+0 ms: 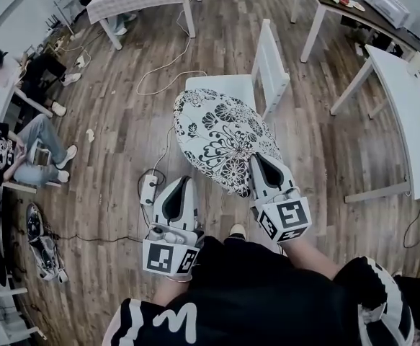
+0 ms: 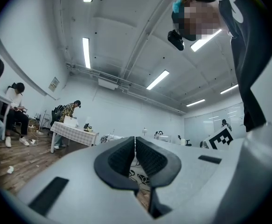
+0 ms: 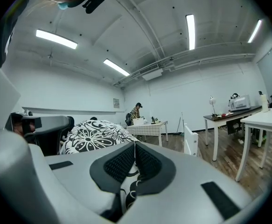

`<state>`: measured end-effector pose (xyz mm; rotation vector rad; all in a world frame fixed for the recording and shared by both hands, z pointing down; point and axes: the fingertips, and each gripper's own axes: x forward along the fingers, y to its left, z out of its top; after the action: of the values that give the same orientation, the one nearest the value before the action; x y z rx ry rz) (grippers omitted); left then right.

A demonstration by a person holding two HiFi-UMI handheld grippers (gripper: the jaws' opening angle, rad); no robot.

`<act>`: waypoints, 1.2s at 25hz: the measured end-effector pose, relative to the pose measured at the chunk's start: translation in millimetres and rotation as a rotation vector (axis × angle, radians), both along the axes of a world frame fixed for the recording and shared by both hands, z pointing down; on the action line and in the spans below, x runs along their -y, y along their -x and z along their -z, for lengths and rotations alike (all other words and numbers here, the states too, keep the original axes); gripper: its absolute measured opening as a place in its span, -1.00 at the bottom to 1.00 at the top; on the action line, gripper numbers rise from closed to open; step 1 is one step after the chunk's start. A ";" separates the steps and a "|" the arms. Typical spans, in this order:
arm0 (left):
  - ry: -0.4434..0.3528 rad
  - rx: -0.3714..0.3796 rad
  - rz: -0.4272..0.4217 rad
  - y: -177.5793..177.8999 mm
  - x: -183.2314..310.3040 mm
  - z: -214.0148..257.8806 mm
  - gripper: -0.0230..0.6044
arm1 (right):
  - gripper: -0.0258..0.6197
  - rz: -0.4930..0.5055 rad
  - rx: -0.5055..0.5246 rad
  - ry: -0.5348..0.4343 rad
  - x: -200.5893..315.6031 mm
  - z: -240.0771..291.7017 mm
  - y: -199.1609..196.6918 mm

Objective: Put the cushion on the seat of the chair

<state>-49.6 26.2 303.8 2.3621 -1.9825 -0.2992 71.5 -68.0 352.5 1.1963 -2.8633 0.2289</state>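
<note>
Both grippers reach forward from the person's body in the lower middle of the head view, their marker cubes nearest the torso and their jaws pointing toward the top of the frame. The right gripper [image 1: 261, 163] has its jaws pressed together on the near edge of the cushion [image 1: 220, 135]. In the right gripper view, patterned fabric runs down through the slit between the pads, and the cushion bulges just left of them. The left gripper [image 1: 185, 184] sits lower and further left, with its tips at the cushion's lower-left edge. Its jaws are also pressed together, and the same black-and-white pattern shows in the gap beneath them, so it appears to be pinching the fabric too, though the head view does not settle this.

The cushion hangs in the centre of the frame above the floor [image 1: 123, 121]. Its far end overlaps the near edge of the white chair [image 1: 224, 85], whose seat shows bare beyond it and whose backrest stands at the upper right.

Open floor lies on both sides of the chair. A white table [image 1: 404, 99] stands well apart at the right edge. A power strip [image 1: 149, 189] lies just left of the left gripper.
</note>
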 end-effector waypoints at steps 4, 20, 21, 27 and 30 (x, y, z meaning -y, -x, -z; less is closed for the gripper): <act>0.025 -0.002 0.022 4.2 4.8 -1.4 -0.88 | -0.86 0.020 -0.006 0.023 8.2 -4.3 5.3; -0.010 -0.007 -0.013 25.2 52.2 -15.0 -0.88 | -0.86 0.013 -0.022 0.034 40.7 -26.0 27.7; -0.013 -0.007 -0.015 28.6 55.9 -16.0 -0.88 | -0.86 0.010 -0.024 0.036 44.1 -28.3 30.0; -0.030 -0.001 -0.032 48.3 85.2 -25.4 -0.88 | -0.86 -0.008 -0.027 0.028 69.2 -42.2 46.3; -0.022 -0.003 -0.046 65.2 115.7 -14.2 -0.88 | -0.86 -0.025 -0.024 0.050 97.8 -33.2 60.4</act>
<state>-114.8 -89.5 318.0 2.4151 -1.9302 -0.3246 11.1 -165.8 385.6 1.2181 -2.8059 0.2834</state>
